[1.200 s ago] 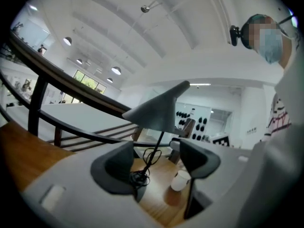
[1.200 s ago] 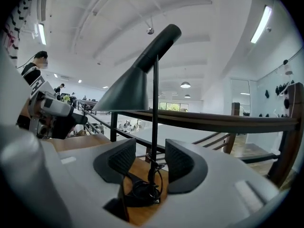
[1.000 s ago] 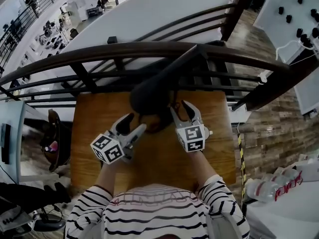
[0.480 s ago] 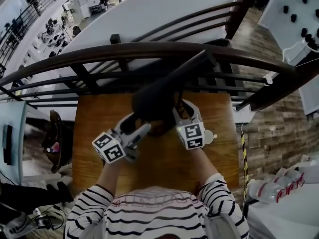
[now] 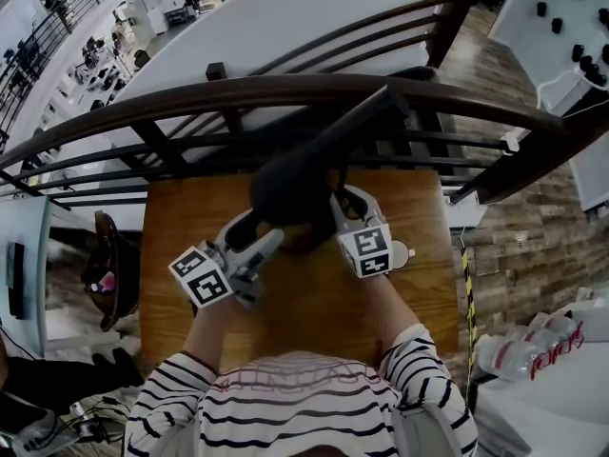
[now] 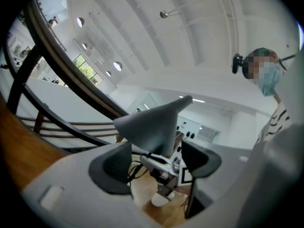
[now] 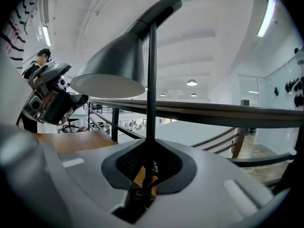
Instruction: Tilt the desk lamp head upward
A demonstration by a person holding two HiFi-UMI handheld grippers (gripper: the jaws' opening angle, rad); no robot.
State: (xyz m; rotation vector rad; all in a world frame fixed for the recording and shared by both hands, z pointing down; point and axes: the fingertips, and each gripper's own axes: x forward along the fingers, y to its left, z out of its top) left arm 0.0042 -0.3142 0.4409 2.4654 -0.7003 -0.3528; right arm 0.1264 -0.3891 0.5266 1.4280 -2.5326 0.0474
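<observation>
A dark grey desk lamp stands on the wooden table. Its cone-shaped head faces down, hanging from a thin upright stem. My right gripper is closing, and its pads press on the stem low down. Left of the head, my left gripper is open; the shade's rim sits just above and beyond its jaws, not touching. In the right gripper view the left gripper shows under the shade's left edge.
A dark wooden railing curves right behind the table, close to the lamp's top. A chair stands left of the table. A small pale round thing lies beside the right gripper. Water bottles sit lower right.
The right gripper's jaws have come together around the lamp stem. The left gripper has slid slightly left and nearer the shade. The lamp head has not visibly tilted.
</observation>
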